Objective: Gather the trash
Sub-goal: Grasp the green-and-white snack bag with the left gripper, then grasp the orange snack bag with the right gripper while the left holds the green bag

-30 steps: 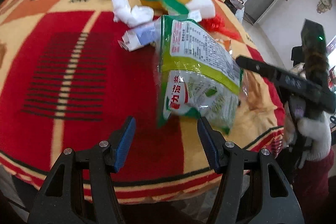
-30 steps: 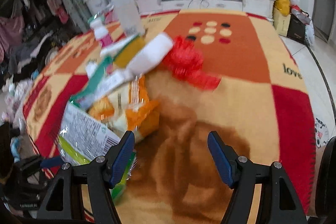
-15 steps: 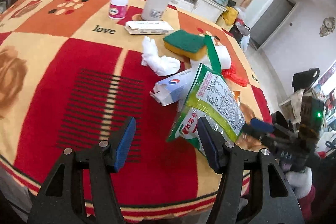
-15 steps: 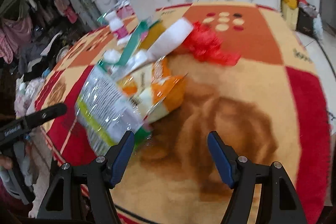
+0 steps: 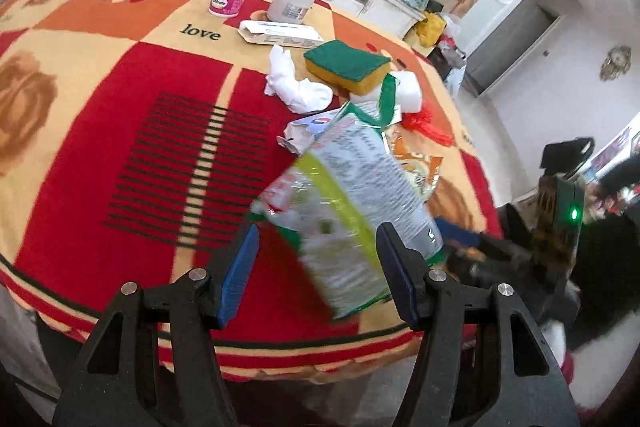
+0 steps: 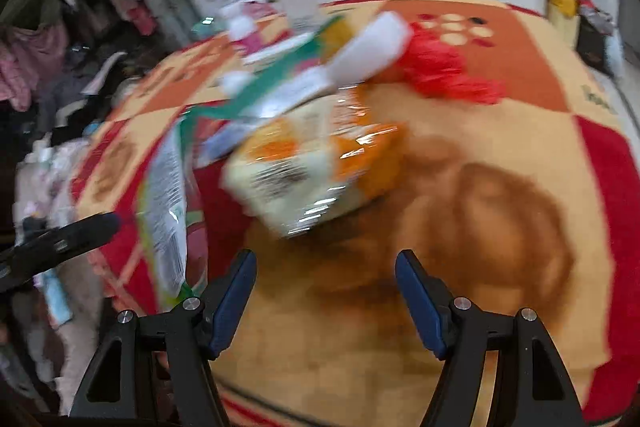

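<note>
Green snack bag (image 5: pixel 352 211) up off the red and yellow table cloth (image 5: pixel 120 131), tilted, right in front of the left gripper (image 5: pixel 316 271). Looks thin, crinkly, very light, slippery. Best pinched at the flat edge. Orange wrapper (image 6: pixel 320 171) lying just behind, ahead of the right gripper (image 6: pixel 324 295). Both grippers spread wide, gripping nothing. Can't tell what keeps the bag up.

From the left gripper (image 5: pixel 316 267) we look across the blanket-covered table (image 5: pixel 120 131) toward the shelves; from the right gripper (image 6: pixel 324 291) we face it from the adjoining edge. Both close views share the green snack bag (image 5: pixel 352 211) (image 6: pixel 168 203).
</note>
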